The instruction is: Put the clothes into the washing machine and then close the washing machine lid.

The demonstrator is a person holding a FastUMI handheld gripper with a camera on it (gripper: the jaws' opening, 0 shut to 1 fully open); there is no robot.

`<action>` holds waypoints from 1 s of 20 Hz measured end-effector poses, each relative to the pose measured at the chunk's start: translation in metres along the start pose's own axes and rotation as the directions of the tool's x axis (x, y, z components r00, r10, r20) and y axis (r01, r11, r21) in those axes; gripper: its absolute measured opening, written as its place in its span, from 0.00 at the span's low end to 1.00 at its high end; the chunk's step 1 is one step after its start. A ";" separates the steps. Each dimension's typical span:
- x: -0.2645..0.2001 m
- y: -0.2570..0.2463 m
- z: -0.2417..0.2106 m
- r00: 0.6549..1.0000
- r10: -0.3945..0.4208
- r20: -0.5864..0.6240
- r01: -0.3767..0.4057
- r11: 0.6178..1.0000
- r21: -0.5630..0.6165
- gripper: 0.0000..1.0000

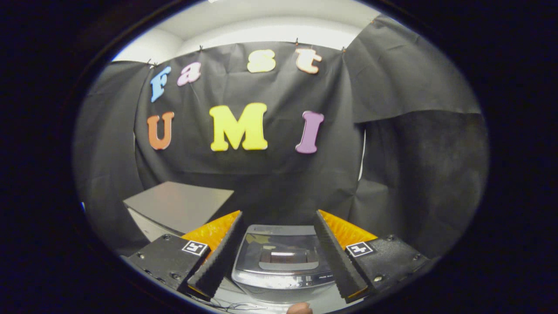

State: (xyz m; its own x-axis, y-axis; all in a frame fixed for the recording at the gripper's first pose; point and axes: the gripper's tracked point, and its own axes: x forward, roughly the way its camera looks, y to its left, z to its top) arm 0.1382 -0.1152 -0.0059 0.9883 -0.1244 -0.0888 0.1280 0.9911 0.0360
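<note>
A small grey top-loading washing machine (pixel 282 261) stands below me, seen between my fingers, its dark glass lid (pixel 281 250) lying flat and shut. My gripper (pixel 277 218) hangs above it, open, with nothing between the fingers (pixel 220 257). A small brownish rounded thing (pixel 299 308) peeks in just in front of the machine, too little of it showing to tell what it is.
A grey box-like appliance (pixel 178 207) with a flat top stands to the left of the washing machine, behind my left finger. Black cloth walls close in the booth at the back and on both sides.
</note>
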 end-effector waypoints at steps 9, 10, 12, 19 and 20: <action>-0.101 0.014 0.020 0.993 0.006 0.114 -0.008 1.000 0.024 1.00; -0.109 0.018 0.013 0.993 0.027 0.119 -0.028 0.999 0.015 1.00; -0.124 0.024 -0.005 0.991 0.074 0.111 -0.076 0.997 0.013 1.00; -0.137 0.006 -0.084 0.985 0.127 0.118 -0.128 0.992 0.007 1.00; -0.139 0.002 -0.095 0.987 0.128 0.101 -0.130 0.991 0.019 1.00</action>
State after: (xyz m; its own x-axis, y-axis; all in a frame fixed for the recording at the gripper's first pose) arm -0.0065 -0.0919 -0.0876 0.9999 -0.0008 0.0172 -0.0003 0.9978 0.0659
